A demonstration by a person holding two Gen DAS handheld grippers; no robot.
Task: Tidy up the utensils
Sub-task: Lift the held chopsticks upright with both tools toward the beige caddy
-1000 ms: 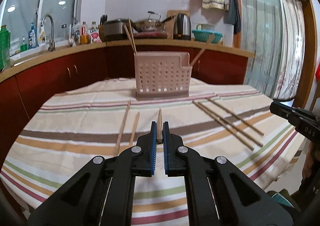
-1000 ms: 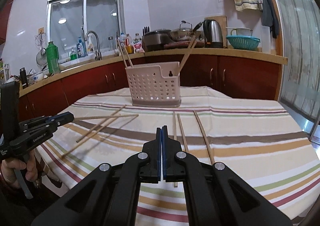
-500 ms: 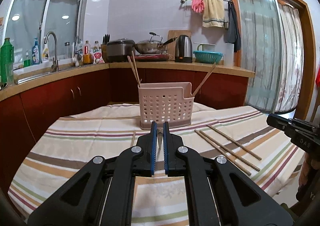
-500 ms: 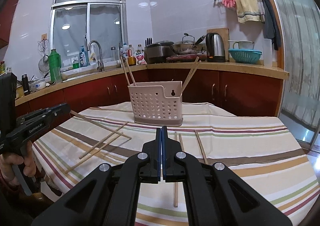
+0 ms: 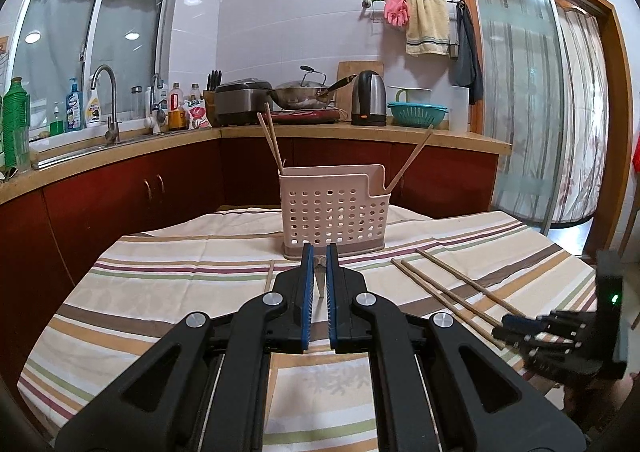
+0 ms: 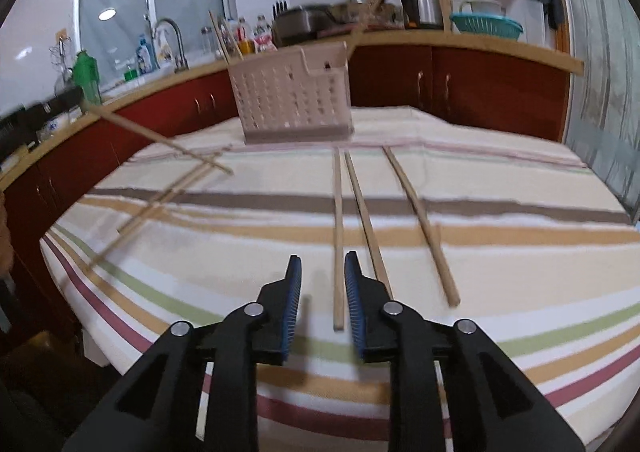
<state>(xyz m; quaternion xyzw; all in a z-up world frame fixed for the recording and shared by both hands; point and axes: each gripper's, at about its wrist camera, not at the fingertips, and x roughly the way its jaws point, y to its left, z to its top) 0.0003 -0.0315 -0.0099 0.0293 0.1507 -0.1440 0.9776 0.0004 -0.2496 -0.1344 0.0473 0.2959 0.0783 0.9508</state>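
A pink perforated utensil basket (image 5: 334, 208) stands on the striped tablecloth, with chopsticks leaning in it; it also shows in the right wrist view (image 6: 294, 100). My left gripper (image 5: 319, 258) is shut on a wooden chopstick (image 5: 320, 280), held above the table in front of the basket. In the right wrist view that chopstick (image 6: 160, 140) hangs in the air at left. My right gripper (image 6: 322, 272) is open and low over the table, with the near end of a loose chopstick (image 6: 338, 236) between its fingers. Two more chopsticks (image 6: 420, 220) lie to its right.
Two more chopsticks (image 6: 156, 204) lie on the cloth at left. The striped table (image 5: 160, 292) is ringed by red cabinets and a counter (image 5: 120, 144) with a sink, bottles, a rice cooker, a wok and a kettle. A glass door (image 5: 532, 100) is at right.
My left gripper has lifted the chopstick off the table. My right gripper has opened and dropped down over a loose chopstick on the cloth.
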